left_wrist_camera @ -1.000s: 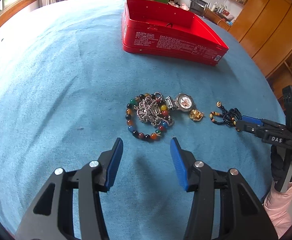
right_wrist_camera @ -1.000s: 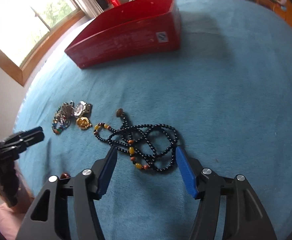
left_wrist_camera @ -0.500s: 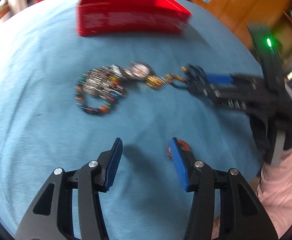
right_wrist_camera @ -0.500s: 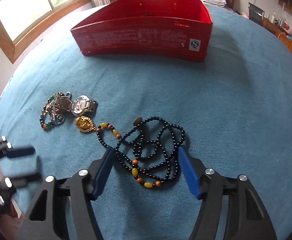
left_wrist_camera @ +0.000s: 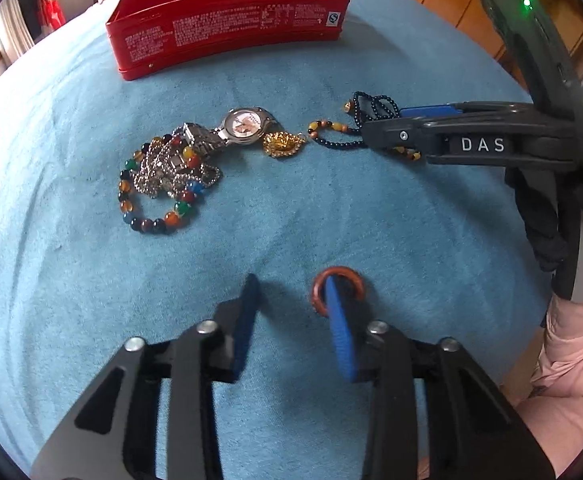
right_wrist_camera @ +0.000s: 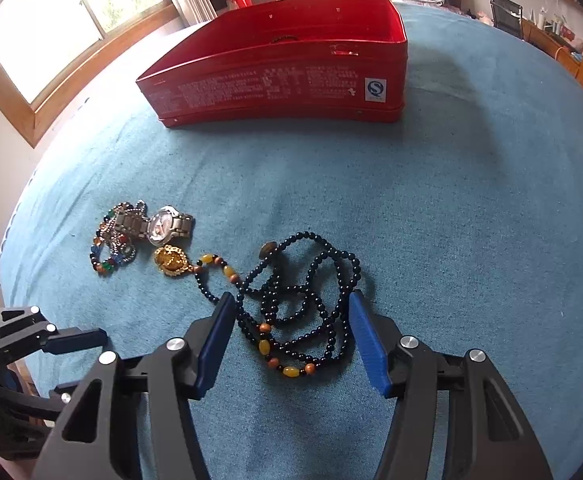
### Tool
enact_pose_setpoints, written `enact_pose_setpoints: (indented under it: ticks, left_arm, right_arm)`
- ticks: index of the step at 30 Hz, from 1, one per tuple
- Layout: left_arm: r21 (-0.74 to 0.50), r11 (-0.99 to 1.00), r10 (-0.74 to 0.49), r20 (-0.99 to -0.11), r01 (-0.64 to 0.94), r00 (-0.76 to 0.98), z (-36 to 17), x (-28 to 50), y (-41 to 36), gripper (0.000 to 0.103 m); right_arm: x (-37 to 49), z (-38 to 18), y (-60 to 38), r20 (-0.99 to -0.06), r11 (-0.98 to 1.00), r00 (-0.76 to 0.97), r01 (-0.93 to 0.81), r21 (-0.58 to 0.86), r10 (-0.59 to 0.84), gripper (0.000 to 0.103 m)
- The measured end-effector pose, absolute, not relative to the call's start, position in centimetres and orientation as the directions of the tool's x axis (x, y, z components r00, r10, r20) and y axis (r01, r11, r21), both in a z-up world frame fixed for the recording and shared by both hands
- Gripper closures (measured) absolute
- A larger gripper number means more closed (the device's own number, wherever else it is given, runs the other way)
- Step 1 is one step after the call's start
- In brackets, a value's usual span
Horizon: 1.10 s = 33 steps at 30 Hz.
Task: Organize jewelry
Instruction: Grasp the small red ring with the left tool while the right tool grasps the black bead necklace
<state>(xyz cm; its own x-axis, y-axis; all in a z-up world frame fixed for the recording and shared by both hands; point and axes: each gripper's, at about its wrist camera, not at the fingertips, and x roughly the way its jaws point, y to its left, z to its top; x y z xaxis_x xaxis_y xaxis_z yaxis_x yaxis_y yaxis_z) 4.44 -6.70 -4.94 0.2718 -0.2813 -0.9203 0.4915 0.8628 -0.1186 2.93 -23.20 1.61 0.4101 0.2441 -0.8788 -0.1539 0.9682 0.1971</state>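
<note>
With its jaws just narrowed but gripping nothing, the left gripper [left_wrist_camera: 291, 296] should shift right to straddle the red ring [left_wrist_camera: 338, 290] behind its right finger, while the right gripper [right_wrist_camera: 291, 320] brackets the black bead necklace [right_wrist_camera: 303, 300], unclosed.

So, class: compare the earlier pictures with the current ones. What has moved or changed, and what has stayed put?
The left gripper swung right, away from the bracelet pile, to a small reddish ring. Its jaws have just been closing, with one fingertip now poking through the ring and nothing pinched between them. The right gripper straddles the black bead necklace as before, open. Watch, gold pendant and red tin lie unmoved.
</note>
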Motion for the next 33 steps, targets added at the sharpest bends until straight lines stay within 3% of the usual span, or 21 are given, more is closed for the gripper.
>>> enact_pose_setpoints:
  ticks: [1, 3, 4, 10, 17, 28, 33]
  left_arm:
    - [-0.122, 0.865, -0.283, -0.92, 0.487, 0.272, -4.9, 4.5, -6.6, 0.08]
    - [-0.13, 0.868, -0.289, -0.917, 0.479, 0.275, -4.6, 4.9, -6.2, 0.101]
    - [-0.105, 0.882, -0.264, -0.918, 0.459, 0.297, -4.5, 5.1, -5.8, 0.103]
    - [-0.184, 0.906, -0.306, -0.908, 0.382, 0.287, -4.3, 7.0, -2.6, 0.103]
    - [-0.287, 0.87, -0.407, -0.877, 0.401, 0.255, -3.0, 7.0, -1.7, 0.101]
    - [-0.172, 0.872, -0.309, -0.92, 0.459, 0.242, -4.7, 6.6, -5.4, 0.102]
    - [-0.228, 0.842, -0.351, -0.92, 0.489, 0.177, -5.4, 6.4, -6.1, 0.103]
  right_arm:
    - [2.9, 1.6, -23.3, -0.878, 0.968, 0.411, -0.153, 0.198, 0.245, 0.044]
    - [3.0, 1.6, -23.2, -0.877, 0.968, 0.412, -0.151, 0.201, 0.247, 0.044]
    - [3.0, 1.6, -23.0, -0.877, 0.968, 0.412, -0.151, 0.202, 0.247, 0.044]
    - [3.0, 1.7, -22.9, -0.877, 0.967, 0.411, -0.165, 0.196, 0.248, 0.044]
    - [3.3, 1.6, -22.8, -0.877, 0.966, 0.409, -0.164, 0.201, 0.252, 0.044]
    - [3.4, 1.5, -23.0, -0.873, 0.963, 0.41, -0.163, 0.216, 0.265, 0.044]
    - [3.5, 1.5, -23.2, -0.872, 0.963, 0.413, -0.166, 0.212, 0.263, 0.044]
